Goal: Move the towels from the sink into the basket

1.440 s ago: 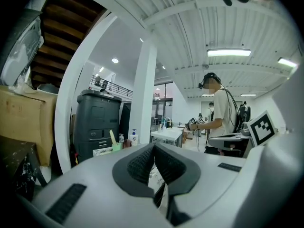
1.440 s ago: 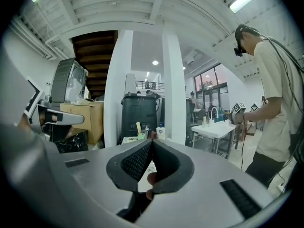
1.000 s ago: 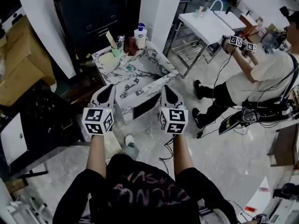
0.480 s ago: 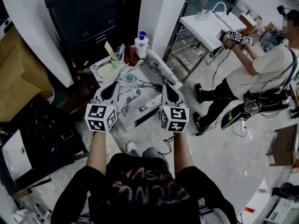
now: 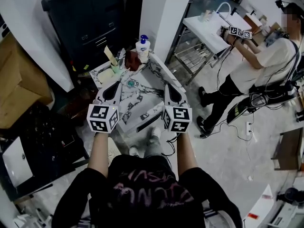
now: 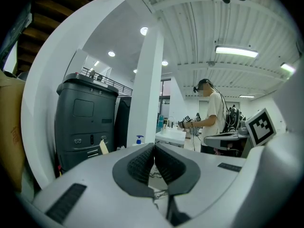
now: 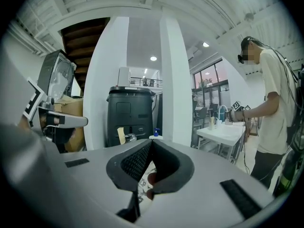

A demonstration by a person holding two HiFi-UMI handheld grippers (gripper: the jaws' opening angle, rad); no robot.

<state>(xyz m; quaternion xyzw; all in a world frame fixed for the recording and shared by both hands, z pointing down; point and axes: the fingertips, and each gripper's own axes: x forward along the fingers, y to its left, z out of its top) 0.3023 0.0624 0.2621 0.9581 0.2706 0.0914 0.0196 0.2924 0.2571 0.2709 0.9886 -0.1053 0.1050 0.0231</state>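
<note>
Far left: cardboard box [image 5: 16, 87], well apart from the work and no concern.

Left claw [image 5: 115, 85]: clenched and empty. In the left gripper view the ribbed pads meet, with nothing between them. It is held about level, with its tip over the near-left corner of the sink [image 5: 164, 72].

A pale perforated thing [image 5: 113, 147] shows low beside the left forearm. It may be the basket, but I cannot tell from here.

Sink: a marbled basin set in a small counter, with a green drain [image 5: 130, 83] toward the back. I can pick out no towel against the veined pattern, so the towels' place stays unconfirmed. The floor of the basin is the likely spot. A soap bottle [image 5: 141, 45] and small clutter stand along the back rim.

Right claw [image 5: 167, 87]: also clenched and empty, its pads together at the tip. It is level with the left claw, over the near-right rim.

Judgement: the step in hand is the approach, and no grasp has begun. To do it well:
- Release the jaws before dipping in, not at the cloth.
- Pitch the claws downward, since held level they would pass over the basin.
- Confirm the towel by eye, then pinch a raised fold rather than flat fabric.
- Stay short of the back rim so the bottle is not knocked over.
- Fix the basket's location before lifting.

Far right: another person [image 5: 266, 65] works at a white counter [image 5: 209, 25], well apart.
</note>
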